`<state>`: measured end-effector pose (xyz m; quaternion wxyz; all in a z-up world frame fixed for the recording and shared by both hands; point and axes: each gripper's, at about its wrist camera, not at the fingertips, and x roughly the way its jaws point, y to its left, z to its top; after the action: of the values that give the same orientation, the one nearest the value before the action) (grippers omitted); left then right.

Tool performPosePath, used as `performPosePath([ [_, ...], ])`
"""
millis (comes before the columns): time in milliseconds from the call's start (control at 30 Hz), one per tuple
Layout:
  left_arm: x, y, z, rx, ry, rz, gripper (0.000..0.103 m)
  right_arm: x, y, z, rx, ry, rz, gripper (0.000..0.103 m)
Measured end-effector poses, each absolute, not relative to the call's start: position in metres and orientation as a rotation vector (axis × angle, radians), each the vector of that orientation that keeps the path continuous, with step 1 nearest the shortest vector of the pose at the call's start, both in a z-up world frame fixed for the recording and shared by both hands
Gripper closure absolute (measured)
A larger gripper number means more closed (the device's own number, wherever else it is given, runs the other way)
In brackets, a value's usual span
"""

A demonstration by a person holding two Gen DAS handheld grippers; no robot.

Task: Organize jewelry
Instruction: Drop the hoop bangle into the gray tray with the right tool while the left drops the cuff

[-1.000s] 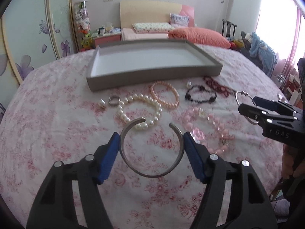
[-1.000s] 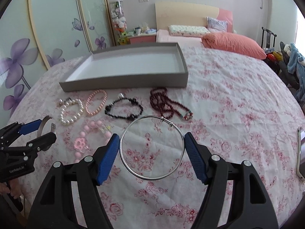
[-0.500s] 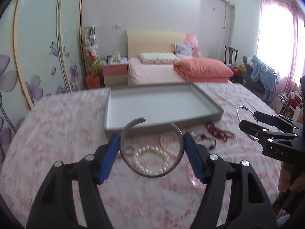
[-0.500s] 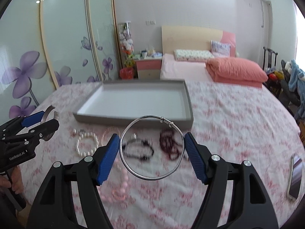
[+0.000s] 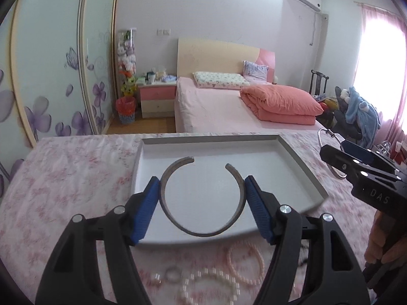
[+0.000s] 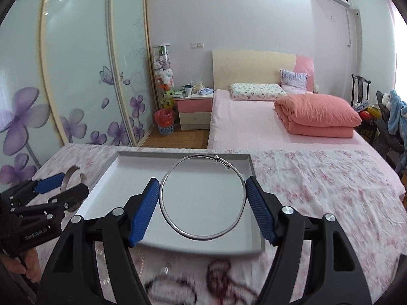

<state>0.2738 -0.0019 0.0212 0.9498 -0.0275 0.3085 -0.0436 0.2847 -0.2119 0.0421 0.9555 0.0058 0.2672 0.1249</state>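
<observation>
1. Tray [image 5: 302,167]: big grey shallow tray with a white floor, sitting on the floral bed cover [image 5: 63,178], long side running left-right across my view. Nothing seen inside it yet.
2. Step in hand, my read: carrying two bangles to the tray, both held in the air over it. Drop-off not yet done.
3. Left gripper [image 5: 202,200]: clamped on the cuff [image 5: 203,232], blue pads pressing its two sides. Cuff is a wide flat open band, lying about level in the jaws, gap pointing away from me toward the tray's far edge. It hangs over the tray's near edge, left of middle.
4. Right gripper [image 6: 202,198]: clamped on the bangle [image 6: 178,228], a thin closed wire hoop, pads on its left and right sides. Two small sliding knots sit at its far side. Hoop is about level, over the tray's near half, toward the right edge.
5. Next move calls for: lower each one close to the tray floor, keep them apart side by side, then spread the jaws so they lie flat without rolling.
6. Leftovers on the cover, near side of the tray: pearl bracelet [image 5: 211,287], pink bracelet [image 5: 245,264], small ring [image 5: 173,274], dark red beads [image 6: 221,277]. Blurred.
</observation>
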Motion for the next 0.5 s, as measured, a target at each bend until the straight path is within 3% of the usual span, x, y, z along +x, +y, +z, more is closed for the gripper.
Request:
performPosePath([
  [500, 0.37, 0.0, -0.027, -0.113, 0.819, -0.066, 0.037, 0.376, -0.204, -0.016, 0.088, 0.797, 0.22, 0.033],
])
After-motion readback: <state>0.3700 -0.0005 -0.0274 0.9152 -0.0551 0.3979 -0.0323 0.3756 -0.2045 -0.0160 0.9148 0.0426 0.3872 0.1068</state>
